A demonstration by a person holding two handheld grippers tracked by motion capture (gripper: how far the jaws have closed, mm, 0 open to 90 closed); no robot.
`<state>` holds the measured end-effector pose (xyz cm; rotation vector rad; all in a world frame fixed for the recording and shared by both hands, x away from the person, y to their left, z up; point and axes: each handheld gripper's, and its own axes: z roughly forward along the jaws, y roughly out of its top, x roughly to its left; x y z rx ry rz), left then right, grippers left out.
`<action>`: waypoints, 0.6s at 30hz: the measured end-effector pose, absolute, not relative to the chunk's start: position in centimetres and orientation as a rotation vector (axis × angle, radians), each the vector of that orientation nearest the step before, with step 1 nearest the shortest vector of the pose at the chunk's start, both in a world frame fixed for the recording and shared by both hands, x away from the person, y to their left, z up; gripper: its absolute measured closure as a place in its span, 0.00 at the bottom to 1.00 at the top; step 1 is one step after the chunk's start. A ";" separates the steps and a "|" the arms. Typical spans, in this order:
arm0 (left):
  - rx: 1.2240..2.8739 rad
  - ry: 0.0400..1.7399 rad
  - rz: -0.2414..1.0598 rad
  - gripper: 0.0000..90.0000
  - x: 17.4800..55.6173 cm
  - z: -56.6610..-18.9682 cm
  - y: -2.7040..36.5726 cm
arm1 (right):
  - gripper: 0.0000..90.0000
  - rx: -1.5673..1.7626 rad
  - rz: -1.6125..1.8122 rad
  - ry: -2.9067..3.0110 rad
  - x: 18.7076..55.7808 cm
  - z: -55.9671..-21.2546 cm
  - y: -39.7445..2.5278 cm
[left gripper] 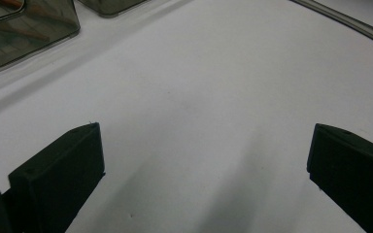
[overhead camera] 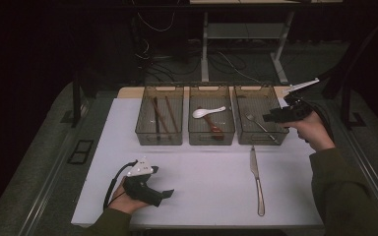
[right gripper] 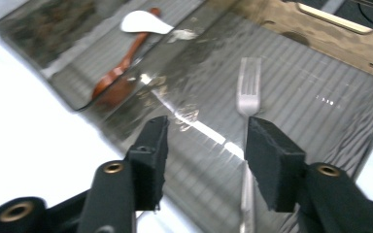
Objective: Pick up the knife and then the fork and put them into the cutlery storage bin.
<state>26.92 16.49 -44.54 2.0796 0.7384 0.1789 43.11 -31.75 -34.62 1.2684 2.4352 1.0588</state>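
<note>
Three smoky clear bins stand in a row at the back of the white table. The left bin (overhead camera: 159, 137) holds dark chopsticks (overhead camera: 163, 115). A white spoon (overhead camera: 207, 112) and a brown wooden spoon (overhead camera: 213, 127) lie in the middle bin (overhead camera: 211, 140). A metal fork (overhead camera: 259, 124) rests in the right bin (overhead camera: 259, 139), where my right gripper (overhead camera: 267, 117) hovers open at the bin's right rim, the fork (right gripper: 248, 92) lying below its jaws. A table knife (overhead camera: 257, 179) lies on the table in front of that bin. My left gripper (overhead camera: 166, 193) rests open and empty at the front left.
The white table (overhead camera: 202, 172) has free surface between the bins and the front edge. Grey carpet surrounds it, with desk legs and cables behind. The knife's handle (left gripper: 349, 22) crosses the top right of the left gripper view.
</note>
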 end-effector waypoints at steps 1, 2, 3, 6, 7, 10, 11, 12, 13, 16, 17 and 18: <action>2.078 0.739 0.179 0.00 26.9 -44.5 16.5 | 0.62 1.258 1.056 2.440 42.6 -34.5 -31.7; 2.079 0.738 0.179 0.00 26.9 -44.5 16.5 | 0.64 1.244 1.066 2.444 42.1 -34.5 -31.6; 2.079 0.738 0.179 0.00 26.9 -44.5 16.4 | 0.67 1.229 1.077 2.450 41.5 -34.5 -31.5; 2.083 0.736 0.179 0.00 26.9 -44.5 16.4 | 0.75 1.177 1.090 2.474 39.9 -34.8 -31.1; 2.084 0.735 0.179 0.00 26.9 -44.5 16.4 | 0.79 1.165 1.096 2.483 39.5 -35.0 -31.0; 2.089 0.731 0.181 0.00 26.9 -44.5 16.4 | 0.87 1.150 1.104 2.509 38.7 -35.6 -30.8; 2.088 0.732 0.180 0.00 26.9 -44.5 16.3 | 0.89 1.156 1.109 2.513 38.5 -35.9 -30.7; 2.087 0.733 0.180 0.00 26.9 -44.6 16.3 | 0.90 1.148 1.109 2.517 38.4 -36.1 -30.6; 2.086 0.736 0.179 0.00 26.9 -44.6 16.3 | 0.92 1.142 1.106 2.523 38.1 -36.4 -30.5; 2.091 0.734 0.178 0.00 26.9 -44.6 16.2 | 0.98 1.121 1.063 2.555 37.6 -37.5 -29.8; 2.093 0.732 0.178 0.00 26.9 -44.6 16.3 | 0.99 1.111 1.038 2.560 37.5 -37.8 -29.6; 2.093 0.731 0.179 0.00 26.8 -44.6 16.3 | 0.99 1.117 1.030 2.565 37.3 -38.2 -29.4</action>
